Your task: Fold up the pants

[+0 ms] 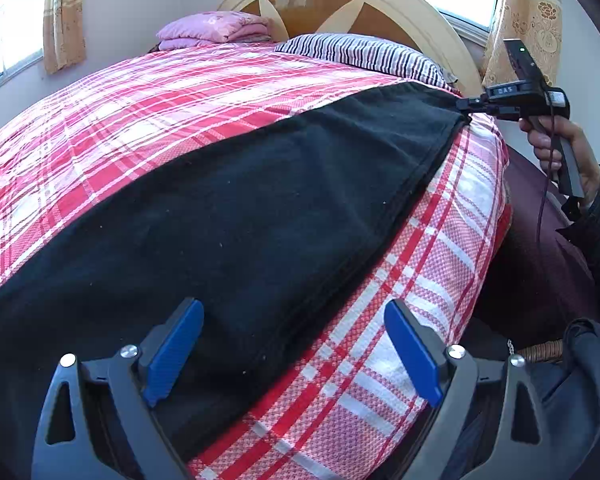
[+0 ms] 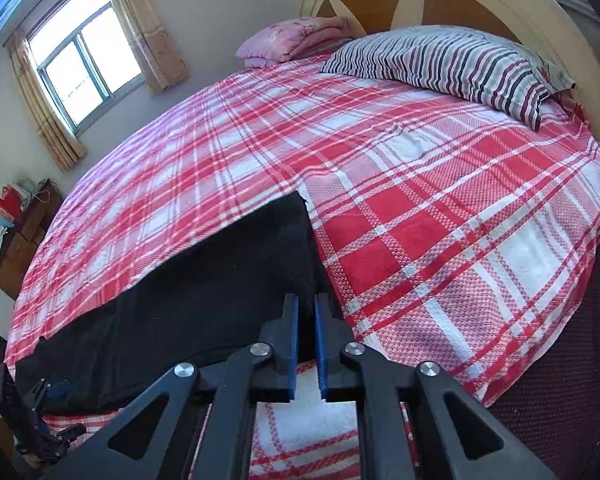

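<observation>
lying on plaid bed [image 2: 420, 200], pants [image 1: 220, 220] pinched by right gripper [image 2: 306, 344]; left gripper [image 1: 294, 356] spread wide.

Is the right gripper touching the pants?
Touching. In the left wrist view, the right gripper pinches the far corner of the black pants.

A striped pillow [image 2: 452, 64] and folded pink blanket [image 2: 296, 38] lie on the plaid sheet [image 2: 400, 168].

Black pants [image 1: 236, 208] matt fleecy cloth; plaid bedsheet [image 2: 440, 208] coarse woven; headboard [image 1: 312, 12] glossy wood.
</observation>
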